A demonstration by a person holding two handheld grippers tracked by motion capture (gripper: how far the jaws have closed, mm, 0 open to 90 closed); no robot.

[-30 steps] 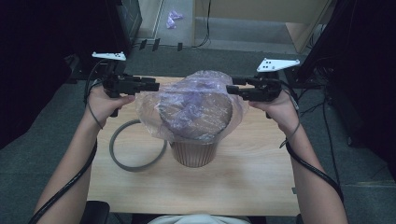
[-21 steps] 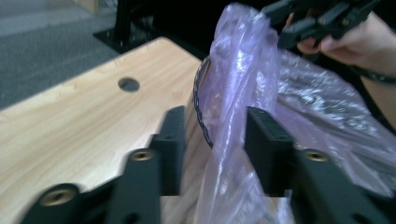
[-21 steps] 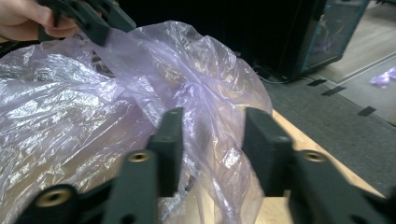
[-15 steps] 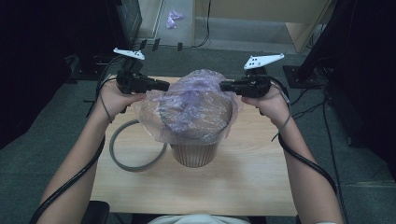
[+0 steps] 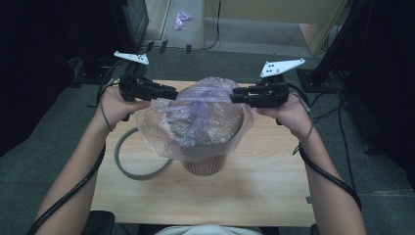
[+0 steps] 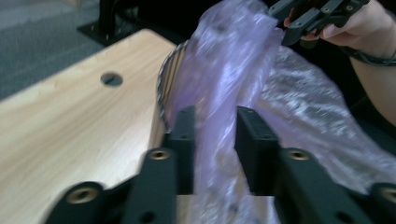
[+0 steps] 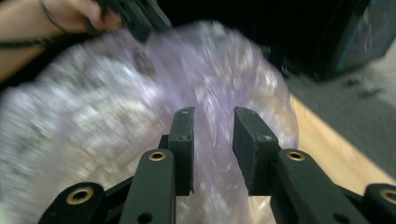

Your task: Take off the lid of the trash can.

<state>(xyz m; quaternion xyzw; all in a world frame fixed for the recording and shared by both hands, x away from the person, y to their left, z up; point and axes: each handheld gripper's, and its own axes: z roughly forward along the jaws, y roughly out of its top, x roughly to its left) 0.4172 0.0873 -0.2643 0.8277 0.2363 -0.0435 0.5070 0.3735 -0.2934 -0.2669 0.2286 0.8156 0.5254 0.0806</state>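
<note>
Step in hand: fitting the purple bag (image 5: 203, 120) over the wicker basket (image 5: 205, 164) mid-tabletop (image 5: 274, 191). Left tool (image 5: 169, 91) and right tool (image 5: 238, 96) have just been opening, jaws part-open, film between them ungripped. Next: re-grip the rim and draw it lower.

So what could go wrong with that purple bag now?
The plastic bag sits loosely over the basket, with film running between the jaws of both the left gripper and the right gripper. Their jaws have just been opening, with gaps showing, so the film might slip free. A hard pull could tear the thin plastic or tip the basket.
</note>
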